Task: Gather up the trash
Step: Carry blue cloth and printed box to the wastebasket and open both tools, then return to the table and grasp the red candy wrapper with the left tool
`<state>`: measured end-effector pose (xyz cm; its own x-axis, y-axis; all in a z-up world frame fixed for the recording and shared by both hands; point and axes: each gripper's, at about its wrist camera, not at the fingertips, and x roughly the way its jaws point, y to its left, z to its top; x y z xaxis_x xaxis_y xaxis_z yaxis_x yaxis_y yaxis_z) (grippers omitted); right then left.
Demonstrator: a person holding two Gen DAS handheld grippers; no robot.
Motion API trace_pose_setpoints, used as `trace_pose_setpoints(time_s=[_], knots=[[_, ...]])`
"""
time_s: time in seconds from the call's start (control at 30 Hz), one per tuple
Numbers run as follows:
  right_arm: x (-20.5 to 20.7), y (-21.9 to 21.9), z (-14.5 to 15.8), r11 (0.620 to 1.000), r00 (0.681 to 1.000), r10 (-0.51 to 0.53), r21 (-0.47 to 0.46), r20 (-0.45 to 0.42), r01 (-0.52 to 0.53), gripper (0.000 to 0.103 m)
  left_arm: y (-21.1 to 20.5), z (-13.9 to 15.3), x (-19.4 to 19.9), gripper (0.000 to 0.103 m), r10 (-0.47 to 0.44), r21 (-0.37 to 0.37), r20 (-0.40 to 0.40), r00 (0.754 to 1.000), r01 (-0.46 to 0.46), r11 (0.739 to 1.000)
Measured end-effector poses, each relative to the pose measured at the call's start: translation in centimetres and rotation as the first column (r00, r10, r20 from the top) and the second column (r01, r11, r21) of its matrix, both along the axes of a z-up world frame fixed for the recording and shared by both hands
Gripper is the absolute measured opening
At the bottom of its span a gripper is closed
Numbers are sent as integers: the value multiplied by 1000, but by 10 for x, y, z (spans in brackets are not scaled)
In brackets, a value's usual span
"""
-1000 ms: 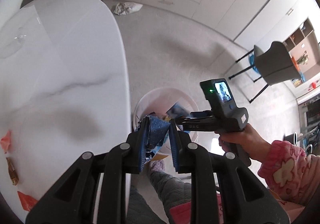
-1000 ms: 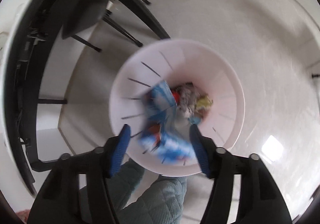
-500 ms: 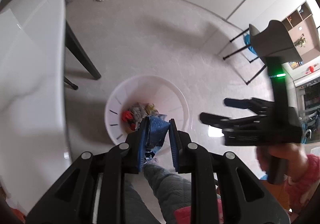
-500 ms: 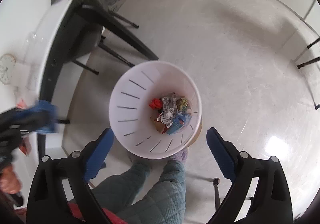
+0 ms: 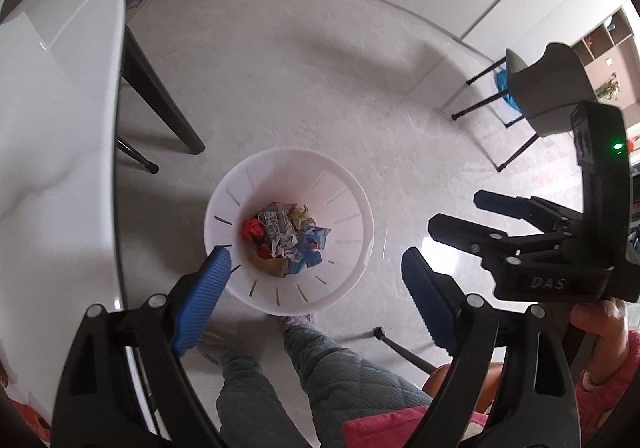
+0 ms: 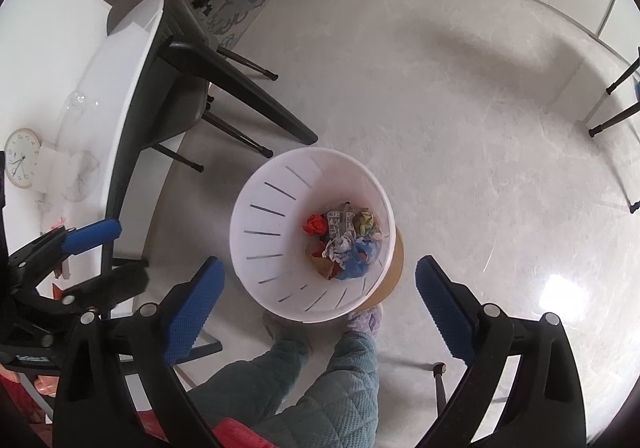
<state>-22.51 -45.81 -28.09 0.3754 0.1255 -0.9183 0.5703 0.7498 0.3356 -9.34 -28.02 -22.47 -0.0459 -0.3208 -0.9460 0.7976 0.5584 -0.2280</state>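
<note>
A white bin (image 5: 289, 168) stands on the floor beside the table (image 5: 60, 120), crumpled trash (image 5: 286, 238) at its bottom. Both hand-held grippers, left (image 5: 316, 296) and right (image 6: 320, 300), hang spread and empty above it. The left's jaws have just opened; its blue wrapper is gone.

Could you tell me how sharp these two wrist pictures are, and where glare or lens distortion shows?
Left wrist view: sharp, no motion blur; the white bin is crisp, the floor bows with fisheye curvature, and the corners go dark. Right wrist view: equally sharp, with a bright glare patch on the glossy floor and the white table washed out.
</note>
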Motion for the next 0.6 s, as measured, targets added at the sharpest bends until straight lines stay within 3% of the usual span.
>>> trace_pose_setpoints(time_s=[0.3, 0.37, 0.53, 0.6], knots=[[30, 30, 40, 996, 995, 82, -49, 49, -79, 96, 50, 50, 16, 84, 103, -58, 83, 991, -98, 993], [42, 44, 51, 991, 990, 125, -65, 66, -120, 98, 73, 64, 22, 91, 146, -67, 111, 983, -140, 988], [92, 105, 85, 951, 946, 299, -124, 126, -284, 100, 157, 99, 33, 95, 304, -78, 247, 920, -294, 953], [111, 127, 91, 933, 925, 352, -129, 140, -335, 100, 196, 105, 39, 95, 379, -65, 292, 878, -377, 924]])
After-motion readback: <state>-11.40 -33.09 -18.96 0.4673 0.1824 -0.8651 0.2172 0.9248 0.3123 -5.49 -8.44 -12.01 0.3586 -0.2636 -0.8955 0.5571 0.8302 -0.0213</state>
